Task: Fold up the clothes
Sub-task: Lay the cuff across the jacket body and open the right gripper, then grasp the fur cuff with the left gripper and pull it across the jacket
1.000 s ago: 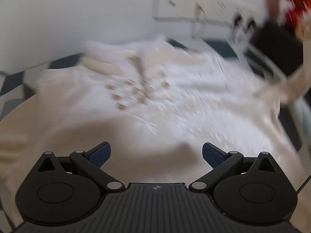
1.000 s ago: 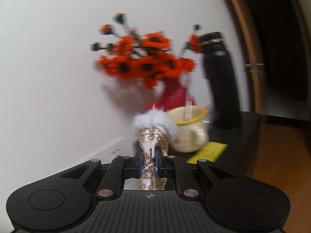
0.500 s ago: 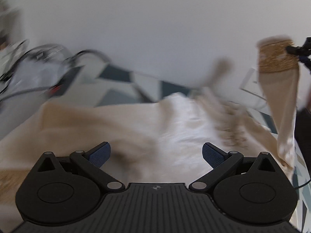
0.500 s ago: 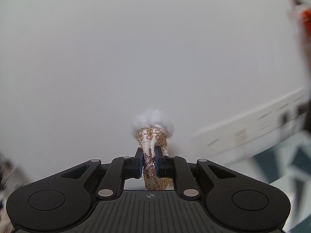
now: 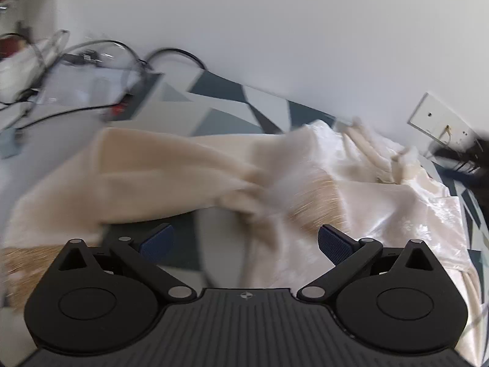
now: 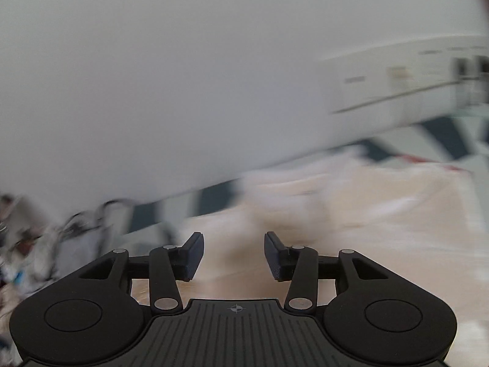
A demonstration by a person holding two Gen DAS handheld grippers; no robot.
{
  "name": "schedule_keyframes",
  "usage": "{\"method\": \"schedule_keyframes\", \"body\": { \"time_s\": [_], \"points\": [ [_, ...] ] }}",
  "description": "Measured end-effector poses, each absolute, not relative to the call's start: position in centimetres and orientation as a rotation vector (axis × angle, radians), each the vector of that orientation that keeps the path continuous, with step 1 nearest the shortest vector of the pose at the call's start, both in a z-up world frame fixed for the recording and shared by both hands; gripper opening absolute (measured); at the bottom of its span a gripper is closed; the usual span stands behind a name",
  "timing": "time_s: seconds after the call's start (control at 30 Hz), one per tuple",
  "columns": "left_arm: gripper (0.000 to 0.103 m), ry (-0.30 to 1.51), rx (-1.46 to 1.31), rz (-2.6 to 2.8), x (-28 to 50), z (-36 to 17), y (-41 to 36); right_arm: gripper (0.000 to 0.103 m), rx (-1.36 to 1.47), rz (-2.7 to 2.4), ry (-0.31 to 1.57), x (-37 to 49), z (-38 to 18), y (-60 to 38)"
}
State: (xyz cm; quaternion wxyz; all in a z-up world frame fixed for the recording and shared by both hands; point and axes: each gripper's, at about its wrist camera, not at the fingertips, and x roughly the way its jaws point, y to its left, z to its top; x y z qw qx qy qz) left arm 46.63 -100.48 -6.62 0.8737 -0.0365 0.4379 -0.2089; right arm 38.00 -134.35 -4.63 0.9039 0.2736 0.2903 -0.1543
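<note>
No legible text — anywhere.

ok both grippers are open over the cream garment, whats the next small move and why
Probably bring the left gripper forward and down onto the bunched sleeve just ahead of its fingers, then close. Both grippers are open and hold nothing; the right gripper hovers over flatter cloth. The cream garment lies rumpled on the patterned surface, so that twisted part looks like what needs straightening first.

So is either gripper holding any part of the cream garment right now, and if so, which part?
Nothing is held. The left gripper and right gripper are both open with nothing between their fingers; the cream garment lies loose on the patterned table.
</note>
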Motion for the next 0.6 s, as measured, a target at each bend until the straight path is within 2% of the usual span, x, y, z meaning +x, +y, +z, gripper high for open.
{"method": "schedule_keyframes", "body": {
  "time_s": [0.2,0.4,0.47,0.53,0.6],
  "points": [
    [0.102,0.996,-0.002,-0.421,49.5,-8.8,-105.8,0.043,0.615,-0.579,0.624,28.8,-6.7,-142.3],
    [0.102,0.951,0.007,-0.367,50.8,-8.8,-107.0,0.043,0.673,-0.64,0.64,24.7,-9.6,-145.1],
    [0.102,0.939,0.047,-0.389,51.3,-8.3,-108.1,0.047,0.611,-0.603,0.666,25.3,-9.9,-144.4],
    [0.102,0.951,0.106,-0.414,52.1,-8.6,-109.5,0.058,0.504,-0.574,0.708,26.1,-9.9,-143.3],
    [0.093,0.95,0.152,-0.424,52.5,-9.3,-110.5,0.058,0.438,-0.578,0.745,26.2,-10.3,-142.4]
  ]
}}
